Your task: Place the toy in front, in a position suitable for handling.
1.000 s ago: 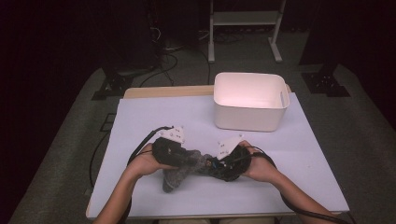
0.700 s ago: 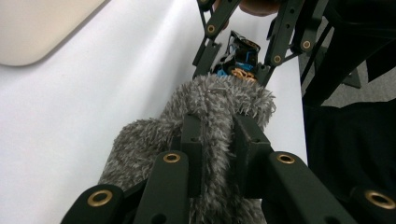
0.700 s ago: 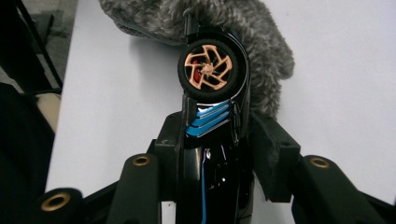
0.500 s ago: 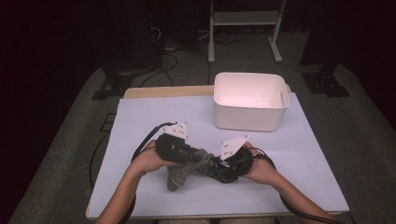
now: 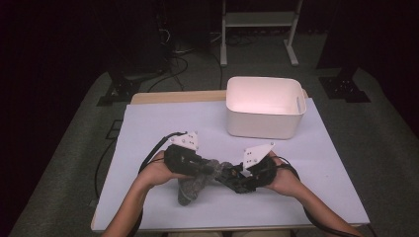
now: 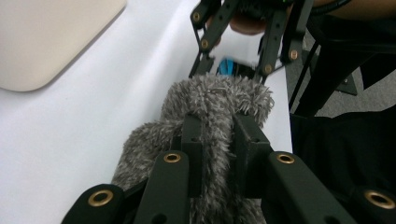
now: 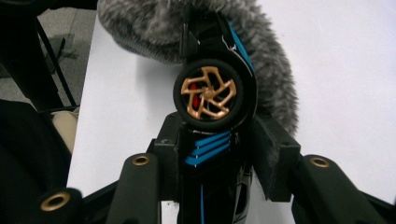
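Plainly, the left hand-held gripper point(image 5: 210, 169) is clenched on a fold of the fuzzy grey knitted sock point(image 6: 210, 116), which sits on the near middle of the white tabletop point(image 5: 163, 123), its toe trailing toward the near edge. That sock looks soft, light and limp, so a pinch on the cuff edge will hold it, though the pile may slip if tugged hard. To the right, the right hand-held gripper point(image 5: 228, 176) is grasping the small black toy car with blue stripes and gold-spoked wheels point(image 7: 212, 121), nose tucked against the sock's opening. Rigid, smooth plastic, I judge (and likely slippery), so the flat flanks below the wheel suit it best. Farther right and far off stands the white plastic bin point(image 5: 264, 106).
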Demonstrator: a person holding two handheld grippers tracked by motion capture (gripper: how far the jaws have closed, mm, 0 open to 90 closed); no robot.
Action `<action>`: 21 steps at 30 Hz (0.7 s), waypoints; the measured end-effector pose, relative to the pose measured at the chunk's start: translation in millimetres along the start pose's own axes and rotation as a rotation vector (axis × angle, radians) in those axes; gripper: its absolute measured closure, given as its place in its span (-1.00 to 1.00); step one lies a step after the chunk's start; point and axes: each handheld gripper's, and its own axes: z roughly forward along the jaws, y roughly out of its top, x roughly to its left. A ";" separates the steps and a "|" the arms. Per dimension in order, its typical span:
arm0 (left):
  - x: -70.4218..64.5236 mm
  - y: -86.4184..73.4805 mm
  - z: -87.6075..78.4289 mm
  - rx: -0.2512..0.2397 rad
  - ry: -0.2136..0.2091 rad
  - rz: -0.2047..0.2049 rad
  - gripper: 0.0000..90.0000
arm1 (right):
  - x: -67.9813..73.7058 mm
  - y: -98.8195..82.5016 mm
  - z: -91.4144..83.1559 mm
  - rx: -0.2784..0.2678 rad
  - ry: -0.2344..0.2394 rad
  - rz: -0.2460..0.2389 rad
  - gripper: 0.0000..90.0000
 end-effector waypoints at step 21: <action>-5.9 22.0 -11.5 -0.012 0.014 0.048 0.71 | -0.3 19.2 9.8 -0.013 0.037 -0.023 0.26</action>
